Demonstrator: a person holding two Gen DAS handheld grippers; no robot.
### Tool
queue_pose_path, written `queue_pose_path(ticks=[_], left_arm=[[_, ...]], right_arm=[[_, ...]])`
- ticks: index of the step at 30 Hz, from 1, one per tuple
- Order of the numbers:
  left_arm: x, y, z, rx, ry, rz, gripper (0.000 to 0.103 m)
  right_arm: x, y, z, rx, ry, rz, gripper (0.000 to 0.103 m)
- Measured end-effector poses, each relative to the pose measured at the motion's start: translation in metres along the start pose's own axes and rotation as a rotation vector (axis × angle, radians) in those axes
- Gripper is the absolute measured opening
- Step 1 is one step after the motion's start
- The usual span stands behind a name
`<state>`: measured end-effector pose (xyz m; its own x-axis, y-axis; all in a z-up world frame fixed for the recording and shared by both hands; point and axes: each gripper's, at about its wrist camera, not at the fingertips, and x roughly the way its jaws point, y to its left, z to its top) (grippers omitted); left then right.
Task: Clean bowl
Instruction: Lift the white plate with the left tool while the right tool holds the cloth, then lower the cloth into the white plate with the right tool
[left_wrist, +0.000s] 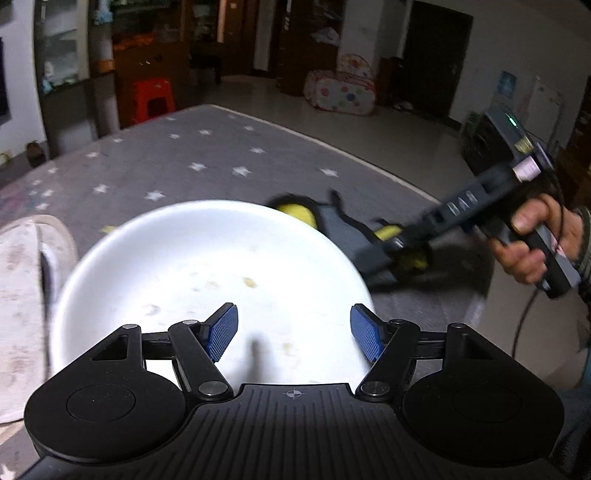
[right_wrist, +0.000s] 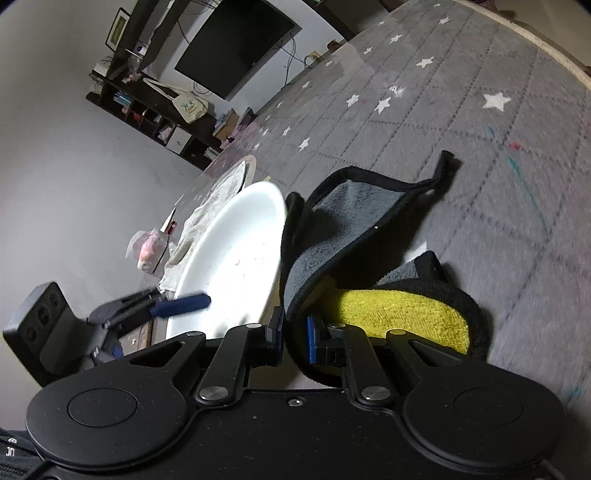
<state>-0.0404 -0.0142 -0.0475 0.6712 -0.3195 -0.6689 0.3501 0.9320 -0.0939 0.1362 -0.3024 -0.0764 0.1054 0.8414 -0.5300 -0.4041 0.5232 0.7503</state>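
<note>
- My left claw (left_wrist: 293, 334) is open over the round white bowl (left_wrist: 207, 258) — holding nothing.
- My right claw (right_wrist: 295, 338) pinches the soft grey-and-yellow cloth (right_wrist: 354, 236) tight.

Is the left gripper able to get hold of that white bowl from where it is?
Probably yes. The left gripper is open, its fingers hang over the near part of the white bowl, and nothing lies between them. The right gripper, shut on the cloth, is off to the bowl's side.
</note>
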Motion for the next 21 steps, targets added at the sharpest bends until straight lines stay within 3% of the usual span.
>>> queue_pose_path(ticks=[7, 11, 21], left_arm=[[-0.023, 0.050, -0.001, -0.160, -0.047, 0.253, 0.066], [-0.025, 0.064, -0.007, -0.213, -0.032, 0.318, 0.066], [-0.034, 0.081, -0.034, -0.366, 0.000, 0.308, 0.066]], right_arm=[[-0.004, 0.007, -0.020, -0.011, 0.003, 0.020, 0.014], [-0.007, 0.014, -0.023, -0.019, -0.002, 0.030, 0.014], [-0.034, 0.063, -0.022, -0.103, -0.052, 0.091, 0.014]])
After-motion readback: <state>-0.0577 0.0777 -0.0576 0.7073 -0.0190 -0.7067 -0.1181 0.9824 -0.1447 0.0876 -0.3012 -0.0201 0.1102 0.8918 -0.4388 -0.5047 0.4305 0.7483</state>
